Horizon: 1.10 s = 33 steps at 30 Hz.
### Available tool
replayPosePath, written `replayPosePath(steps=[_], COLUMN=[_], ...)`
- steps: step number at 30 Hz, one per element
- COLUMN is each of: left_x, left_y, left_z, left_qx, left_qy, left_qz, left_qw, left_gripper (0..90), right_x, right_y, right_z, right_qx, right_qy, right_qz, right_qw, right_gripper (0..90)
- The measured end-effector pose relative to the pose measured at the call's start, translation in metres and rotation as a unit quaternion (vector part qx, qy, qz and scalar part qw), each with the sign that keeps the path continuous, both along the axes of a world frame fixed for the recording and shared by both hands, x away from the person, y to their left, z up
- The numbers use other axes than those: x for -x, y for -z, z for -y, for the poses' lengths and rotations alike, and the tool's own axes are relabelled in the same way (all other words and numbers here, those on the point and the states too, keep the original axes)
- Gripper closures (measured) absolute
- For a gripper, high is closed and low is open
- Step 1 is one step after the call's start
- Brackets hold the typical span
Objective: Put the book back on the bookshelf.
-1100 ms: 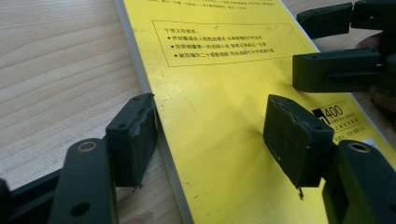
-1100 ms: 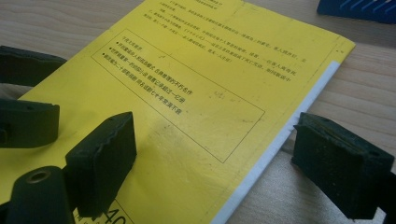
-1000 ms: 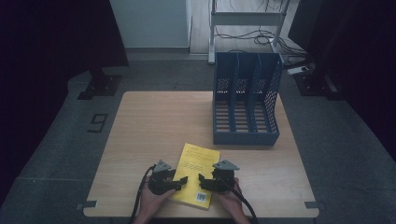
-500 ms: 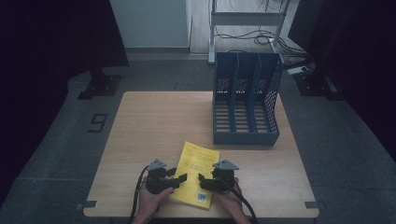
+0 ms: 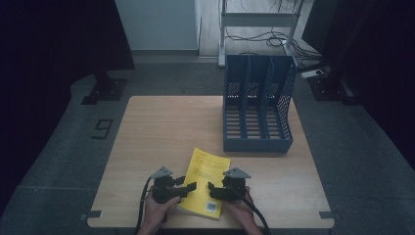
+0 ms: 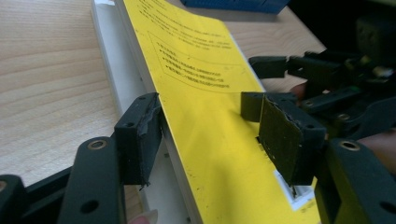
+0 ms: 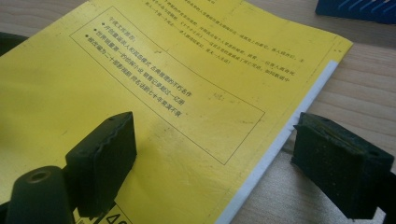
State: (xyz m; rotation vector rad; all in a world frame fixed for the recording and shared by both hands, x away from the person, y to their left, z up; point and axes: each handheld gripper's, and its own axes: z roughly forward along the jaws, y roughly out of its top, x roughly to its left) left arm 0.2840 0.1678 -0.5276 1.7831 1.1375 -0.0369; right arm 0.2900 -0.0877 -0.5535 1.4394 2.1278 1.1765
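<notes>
A yellow paperback book point(image 5: 207, 172) lies flat near the table's front edge, a barcode at its near corner. My left gripper point(image 5: 190, 187) is open at the book's left side. In the left gripper view point(image 6: 212, 137), one pad point(image 6: 140, 135) sits against the white page edge and the other hovers over the cover point(image 6: 196, 70). My right gripper point(image 5: 213, 188) is open at the book's right side. In the right gripper view point(image 7: 224, 161), one pad point(image 7: 105, 151) is over the cover point(image 7: 177, 70) and the other is over bare wood beside the book's edge.
A blue three-slot file rack point(image 5: 257, 105) stands at the back right of the wooden table point(image 5: 166, 127), its slots open towards me. The right gripper point(image 6: 327, 79) shows across the book in the left gripper view. Dark floor surrounds the table.
My left gripper has drifted slightly to the left. The right gripper and the book have stayed in place.
</notes>
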Motion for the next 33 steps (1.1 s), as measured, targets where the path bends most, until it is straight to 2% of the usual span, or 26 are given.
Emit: replayPosePath(steps=[3, 5, 10, 14, 16, 23, 26, 28, 30, 31, 33], left_x=[-0.002, -0.003, -0.002, -0.003, -0.003, -0.003, -0.004, -0.005, -0.006, -0.006, -0.005], left_y=[0.002, 0.004, 0.004, 0.005, 0.005, 0.009, 0.011, 0.013, 0.016, 0.018, 0.019], left_z=[-0.004, -0.005, -0.004, -0.008, -0.008, -0.005, -0.005, -0.004, 0.000, 0.003, 0.006], left_qx=[0.026, 0.028, 0.029, 0.066, 0.079, 0.080, 0.062, 0.059, 0.058, 0.048, 0.028], left_qy=[-0.001, -0.002, -0.002, 0.000, 0.002, 0.007, 0.007, 0.012, 0.028, 0.035, 0.034], left_qz=[-0.014, -0.020, -0.021, -0.031, -0.036, -0.051, -0.048, -0.059, -0.072, -0.076, -0.069], left_qw=[0.9996, 0.9994, 0.9994, 0.9973, 0.9963, 0.9954, 0.9969, 0.9964, 0.9954, 0.9953, 0.9966], left_gripper=[39.1, 39.1, 39.1, 39.9, 40.4, 41.8, 43.2, 43.7, 44.0, 43.5, 42.2], right_x=[0.000, 0.000, 0.000, 0.000, 0.000, 0.000, 0.000, 0.000, -0.001, -0.001, 0.000], right_y=[0.000, 0.000, 0.000, 0.000, 0.000, 0.000, 0.000, 0.000, 0.000, 0.000, 0.000], right_z=[0.000, 0.000, 0.000, 0.000, 0.000, 0.001, 0.001, 0.000, 0.001, 0.001, 0.000], right_qx=[-0.001, 0.000, 0.000, -0.002, -0.003, -0.004, -0.004, -0.003, -0.005, -0.005, -0.003], right_qy=[0.000, 0.000, 0.001, 0.001, 0.000, 0.000, 0.000, 0.000, 0.000, -0.001, 0.000], right_qz=[0.000, 0.000, 0.000, -0.001, -0.001, -0.002, -0.001, -0.001, -0.002, -0.001, -0.001], right_qw=[1.0000, 1.0000, 1.0000, 1.0000, 1.0000, 1.0000, 1.0000, 1.0000, 1.0000, 1.0000, 1.0000], right_gripper=[12.8, 12.8, 12.8, 12.7, 12.7, 12.7, 12.7, 12.7, 12.6, 12.6, 12.7])
